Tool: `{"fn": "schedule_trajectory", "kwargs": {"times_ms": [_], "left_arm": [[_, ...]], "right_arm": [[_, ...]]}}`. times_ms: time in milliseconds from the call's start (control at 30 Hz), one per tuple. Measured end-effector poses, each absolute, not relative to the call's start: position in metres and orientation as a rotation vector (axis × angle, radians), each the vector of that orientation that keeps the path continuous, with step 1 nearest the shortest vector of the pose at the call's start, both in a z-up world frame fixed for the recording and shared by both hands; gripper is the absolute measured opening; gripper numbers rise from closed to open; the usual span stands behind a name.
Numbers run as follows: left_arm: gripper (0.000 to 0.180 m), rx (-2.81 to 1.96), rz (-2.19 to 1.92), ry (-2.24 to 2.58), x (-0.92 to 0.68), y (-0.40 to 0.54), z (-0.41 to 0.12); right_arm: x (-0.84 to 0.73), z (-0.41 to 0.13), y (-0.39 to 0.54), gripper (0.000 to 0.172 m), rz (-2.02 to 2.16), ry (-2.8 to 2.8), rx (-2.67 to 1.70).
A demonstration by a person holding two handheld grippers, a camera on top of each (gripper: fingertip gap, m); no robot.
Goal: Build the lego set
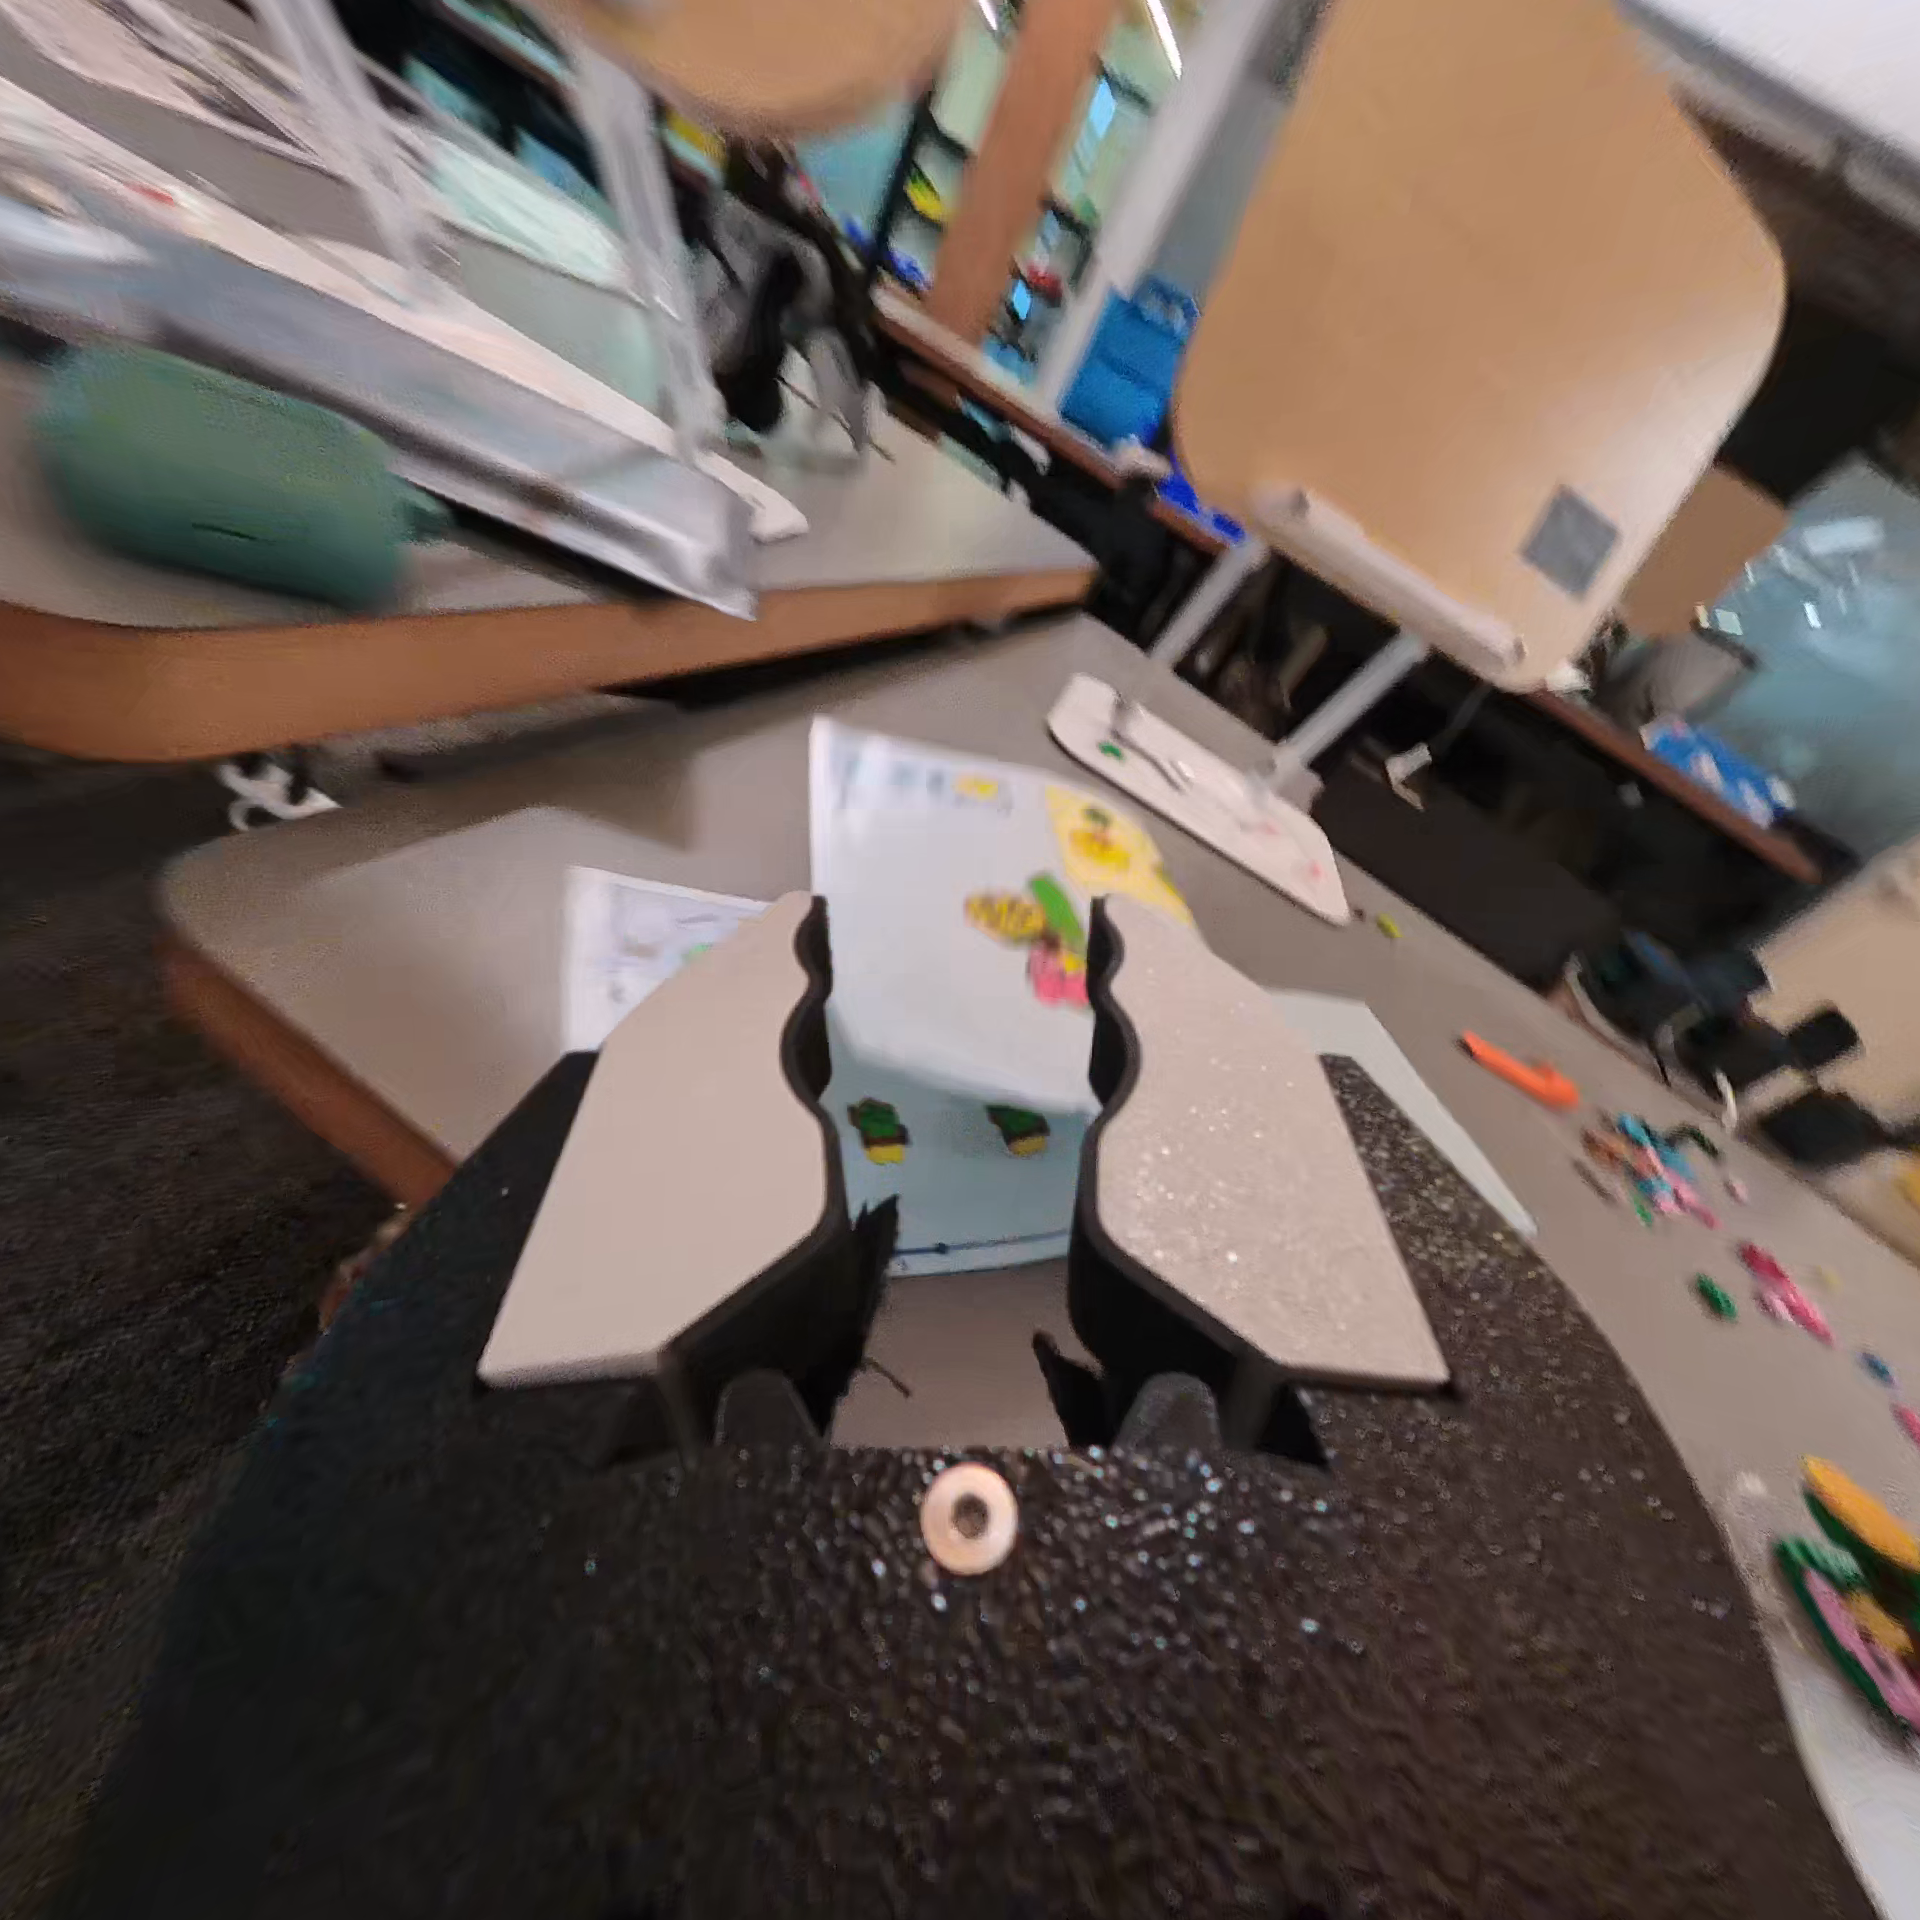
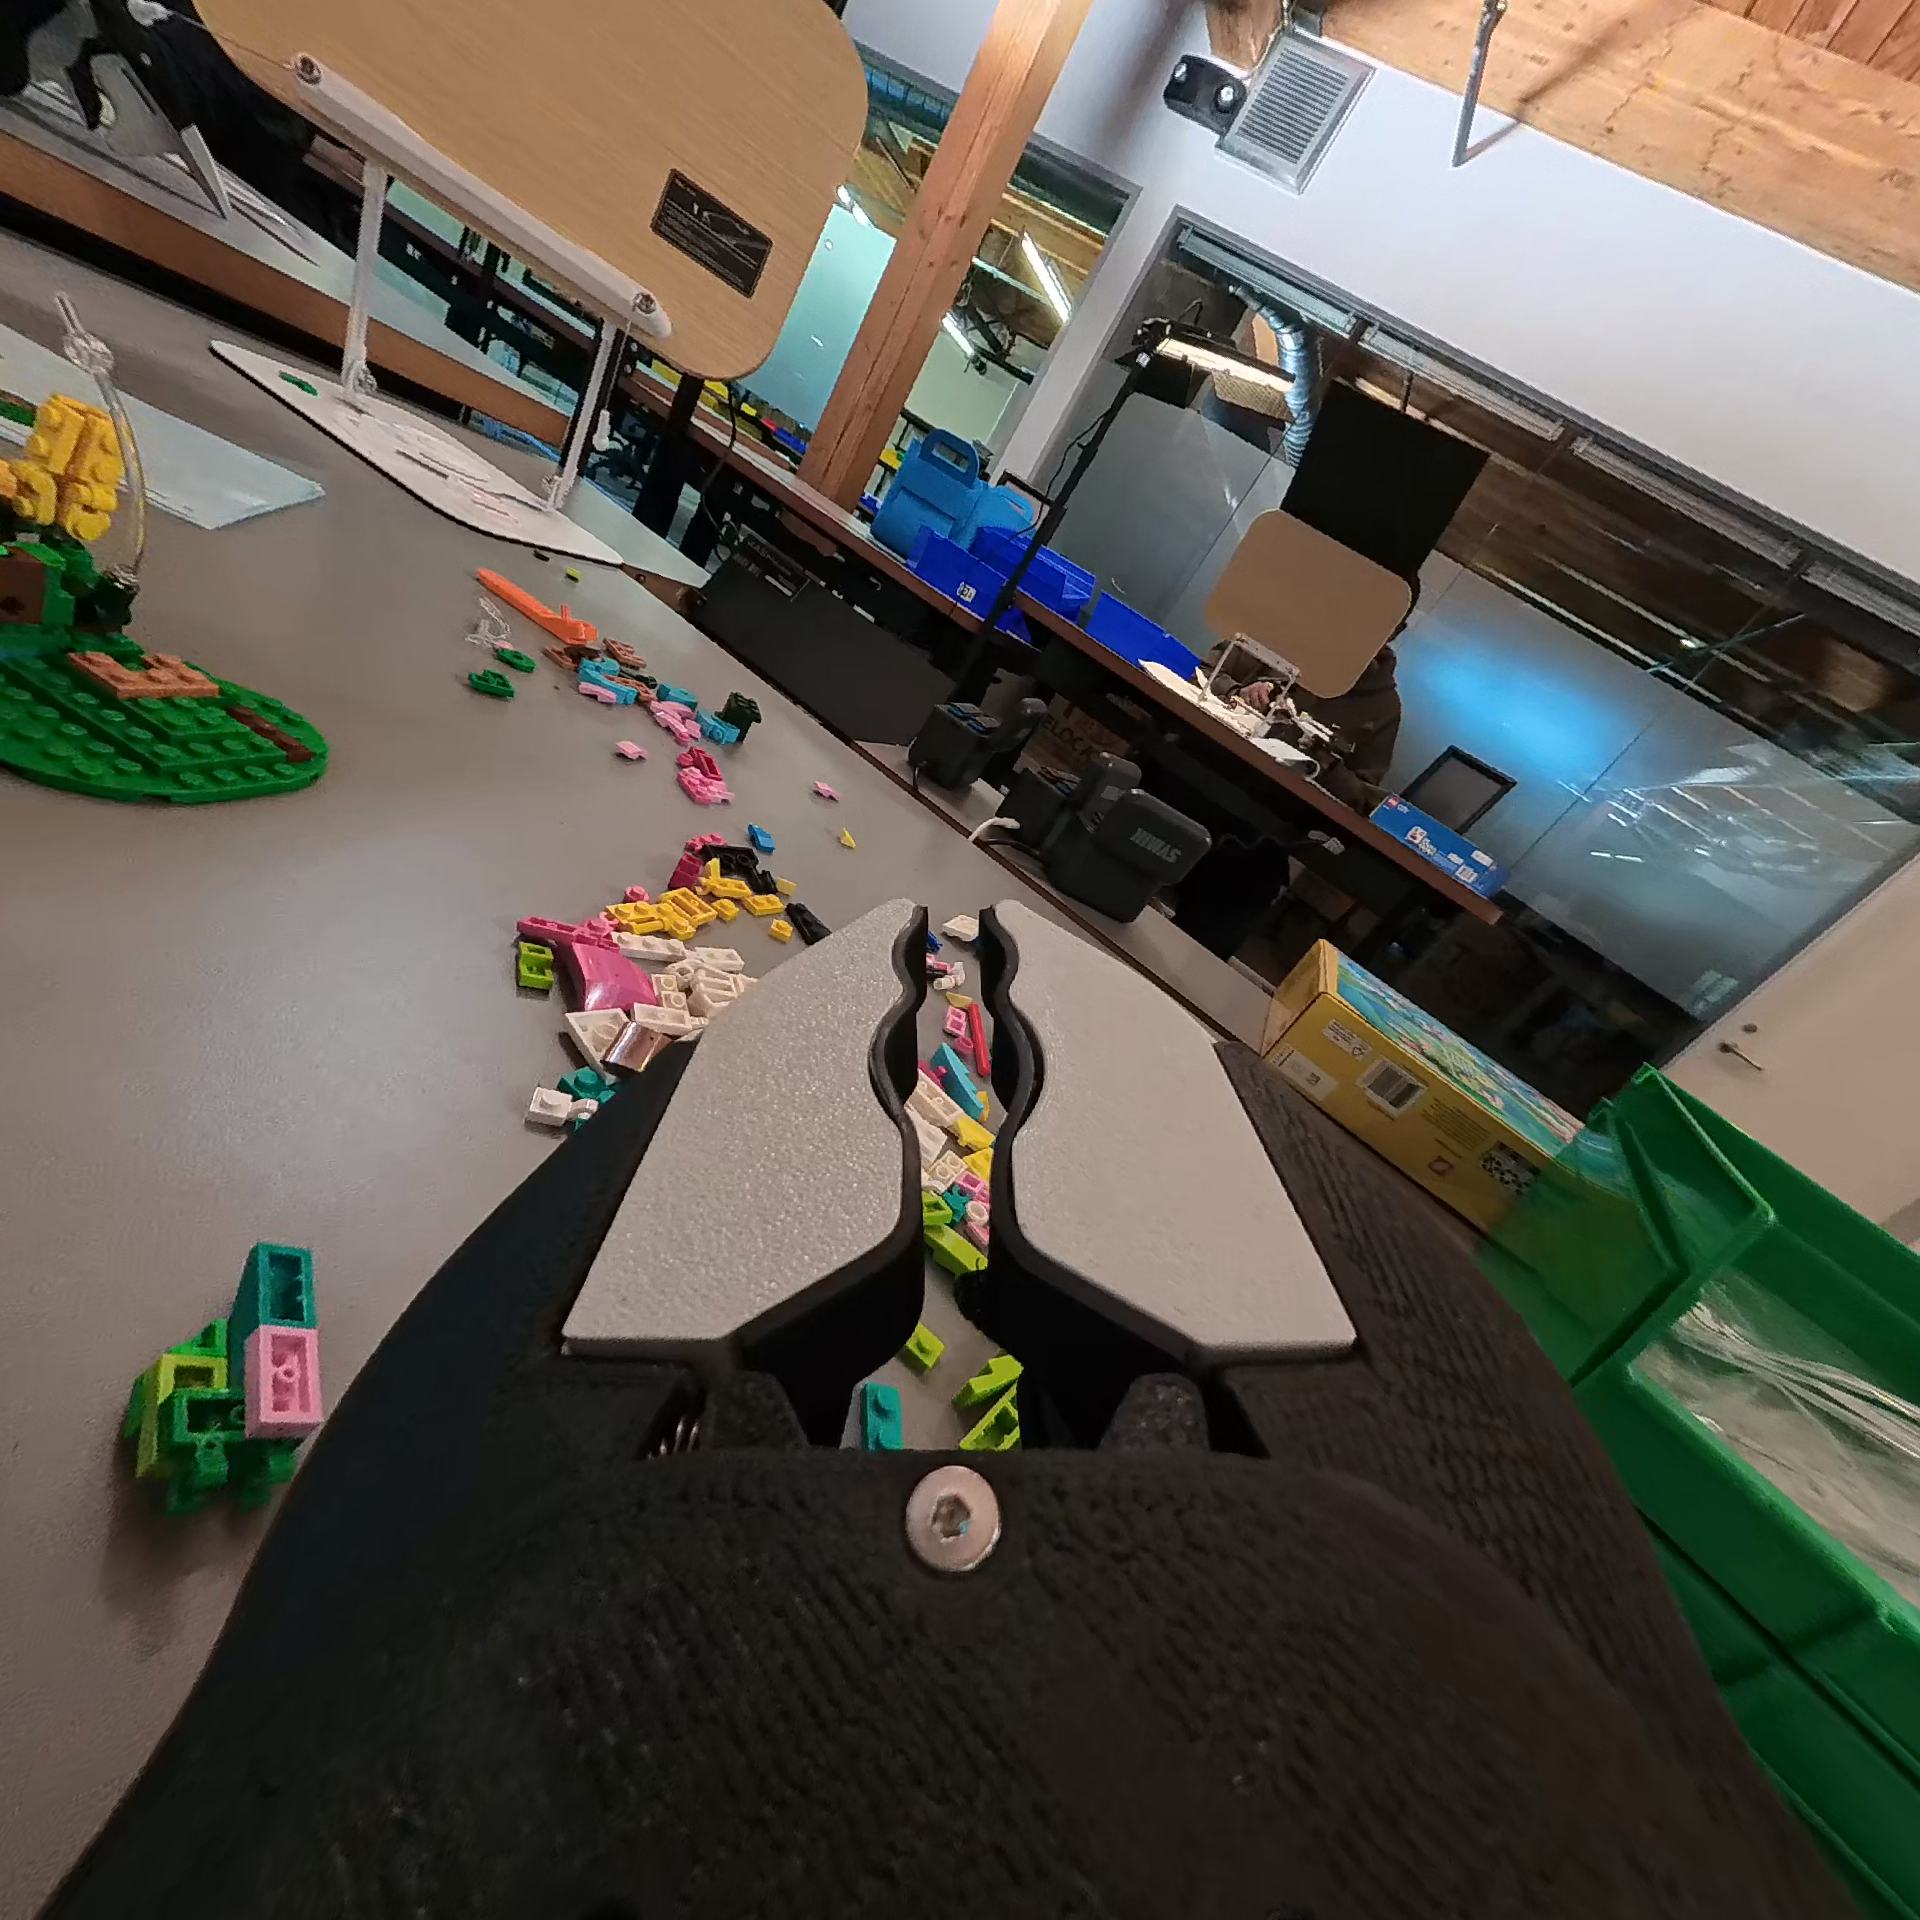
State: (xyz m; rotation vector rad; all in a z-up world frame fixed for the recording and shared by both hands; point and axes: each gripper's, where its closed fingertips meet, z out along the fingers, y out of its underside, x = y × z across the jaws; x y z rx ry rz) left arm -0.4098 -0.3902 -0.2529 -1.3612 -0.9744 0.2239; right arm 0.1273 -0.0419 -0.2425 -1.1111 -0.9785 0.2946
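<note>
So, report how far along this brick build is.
Done: a green baseplate already carries brown and yellow bricks. In hand: nothing that I can see. The left gripper has its jaws apart over the booklet, and the right gripper has its jaws nearly together above loose bricks. Left: many pieces lie scattered on the table.

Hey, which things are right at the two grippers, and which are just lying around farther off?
At the grippers:
left gripper, open, over the printed booklet
right gripper, fingers narrowly apart, over the loose bricks

Lying about:
orange tool
green-plate model
small brick cluster
yellow box
green bin
</note>
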Motion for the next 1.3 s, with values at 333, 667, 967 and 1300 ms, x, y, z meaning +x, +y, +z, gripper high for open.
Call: {"fn": "schedule_trajectory", "kwargs": {"times_ms": [333, 667, 967, 1300], "left_arm": [[0.069, -1.872, 0.381, -0.8, -0.397, -0.343, -0.294], [0.06, -2.169, 0.911, -0.858, -0.43, -0.42, -0.331], [0.051, -2.035, 0.787, -0.192, -0.37, -0.303, -0.269], [0.055, -2.365, 0.104, 0.326, -0.271, -0.15, -0.329]], "right_arm": [[0.127, -0.242, -0.043, 0.007, 0.297, -0.984, -1.106], [0.128, -0.243, -0.044, 0.007, 0.292, -0.984, -1.106], [0.123, -0.243, -0.042, 0.007, 0.291, -0.999, -1.099], [0.123, -0.245, -0.042, 0.007, 0.275, -1.01, -1.097]]}}
